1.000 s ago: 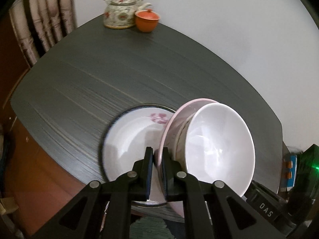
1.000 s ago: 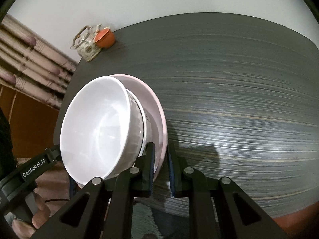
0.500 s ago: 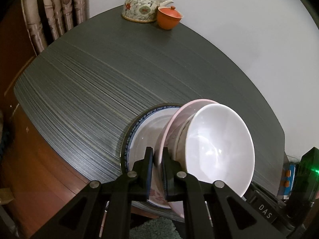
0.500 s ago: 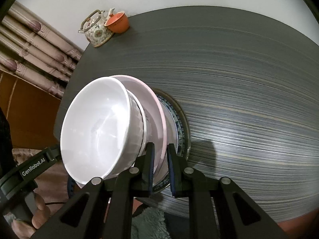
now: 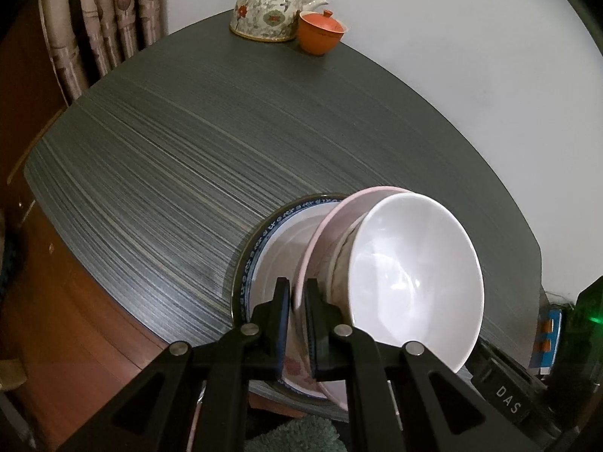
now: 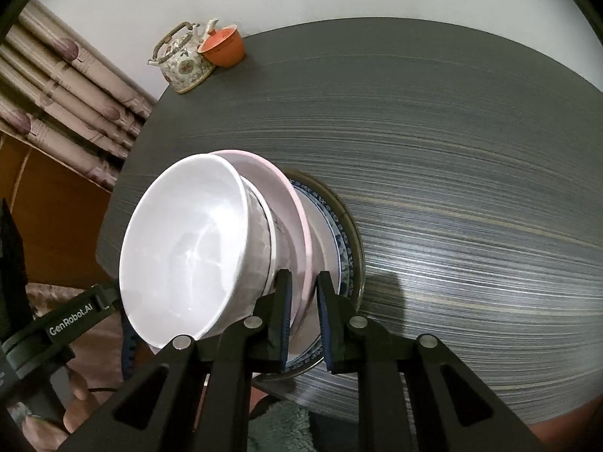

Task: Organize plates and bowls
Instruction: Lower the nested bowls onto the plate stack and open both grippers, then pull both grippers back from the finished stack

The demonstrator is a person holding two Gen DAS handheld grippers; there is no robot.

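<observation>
A pink plate (image 5: 341,209) (image 6: 292,203) carries a plain white bowl (image 5: 414,275) (image 6: 188,248) nested in a ribbed bowl (image 6: 264,226). My left gripper (image 5: 297,295) is shut on the pink plate's rim. My right gripper (image 6: 303,288) is shut on the same rim from the opposite side. The stack hangs tilted just over a blue-rimmed white plate (image 5: 254,254) (image 6: 345,243) that lies near the front edge of the dark table (image 5: 188,143). I cannot tell whether the pink plate touches it.
A flowered teapot (image 5: 269,13) (image 6: 184,62) and an orange lidded cup (image 5: 320,34) (image 6: 224,49) stand at the table's far corner by the wall. Curtains (image 5: 94,26) hang at the left. A hand (image 6: 75,395) holds the left gripper's handle.
Both grippers carried the stack sideways and slightly down, so it now sits over the blue-rimmed plate, which came into the right wrist view. Both grips are unchanged.
</observation>
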